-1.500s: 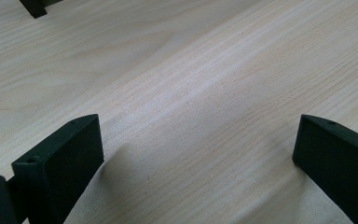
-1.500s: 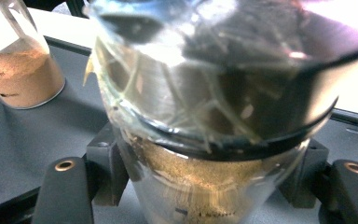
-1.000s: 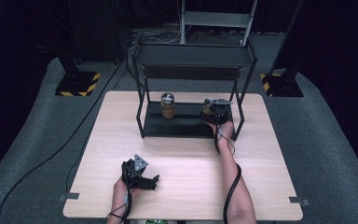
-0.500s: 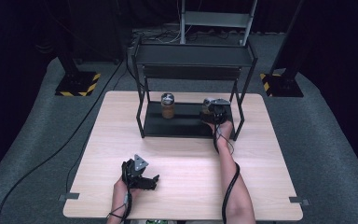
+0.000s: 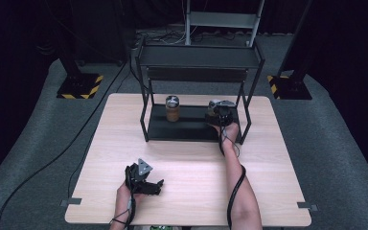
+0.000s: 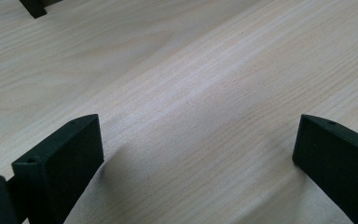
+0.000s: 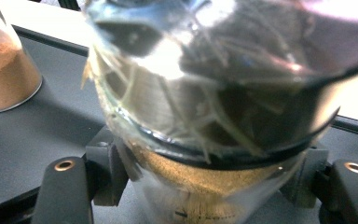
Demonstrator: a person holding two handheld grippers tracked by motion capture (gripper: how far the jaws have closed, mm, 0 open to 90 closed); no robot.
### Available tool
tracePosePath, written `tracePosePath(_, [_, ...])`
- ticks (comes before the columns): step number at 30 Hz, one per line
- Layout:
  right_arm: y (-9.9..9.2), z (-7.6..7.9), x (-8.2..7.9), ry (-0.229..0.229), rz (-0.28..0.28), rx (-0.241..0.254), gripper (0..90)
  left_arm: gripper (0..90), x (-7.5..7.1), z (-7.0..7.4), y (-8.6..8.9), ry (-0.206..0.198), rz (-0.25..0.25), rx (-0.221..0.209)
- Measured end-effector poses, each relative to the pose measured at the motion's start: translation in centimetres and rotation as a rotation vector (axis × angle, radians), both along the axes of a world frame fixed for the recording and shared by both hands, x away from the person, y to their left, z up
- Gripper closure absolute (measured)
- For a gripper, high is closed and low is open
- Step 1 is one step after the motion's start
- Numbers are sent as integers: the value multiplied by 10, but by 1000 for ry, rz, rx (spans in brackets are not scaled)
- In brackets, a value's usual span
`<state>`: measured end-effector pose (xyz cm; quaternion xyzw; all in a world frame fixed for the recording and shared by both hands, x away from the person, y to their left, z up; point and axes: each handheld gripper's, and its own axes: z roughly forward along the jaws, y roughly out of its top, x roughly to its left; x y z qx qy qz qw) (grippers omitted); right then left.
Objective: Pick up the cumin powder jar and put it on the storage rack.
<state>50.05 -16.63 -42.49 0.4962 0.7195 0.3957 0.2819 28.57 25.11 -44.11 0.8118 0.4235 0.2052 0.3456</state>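
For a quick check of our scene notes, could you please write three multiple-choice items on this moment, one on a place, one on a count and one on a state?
1. Where does the jar with the brown powder stand?
A. on the rack's lower shelf
B. on the bare table
C. on the rack's top shelf

2. How many jars are at the rack?
A. one
B. two
C. four

3. How do the left gripper's jaws stand?
A. shut on a jar
B. shut on a cloth
C. open over bare table

Key: 1 A, the high view shows it there; 2 B, the second jar sits in the right gripper; 3 C, wood between them.
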Motion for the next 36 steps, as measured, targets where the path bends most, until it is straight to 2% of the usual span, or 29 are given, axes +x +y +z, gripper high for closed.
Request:
tracePosePath(25, [3,3,6,14,-7,-3,290,11,0,0,0,-2,-2,1])
tracePosePath(26, [2,4,7,24,-5,0,258,11,0,0,0,-1,-2,1])
tracePosePath(28, [-2,8,12,71,9,24,150,11,0,0,0,-2,-2,1])
tracePosePath(30, [-1,12,11,95,16,17,83,11,0,0,0,-2,-3,1])
tracePosePath(34, [-2,18,-9,87,32,7,12,11,0,0,0,-1,-2,1])
tracePosePath(36, [0,23,-21,93,18,-10,11,11,0,0,0,-1,-2,1])
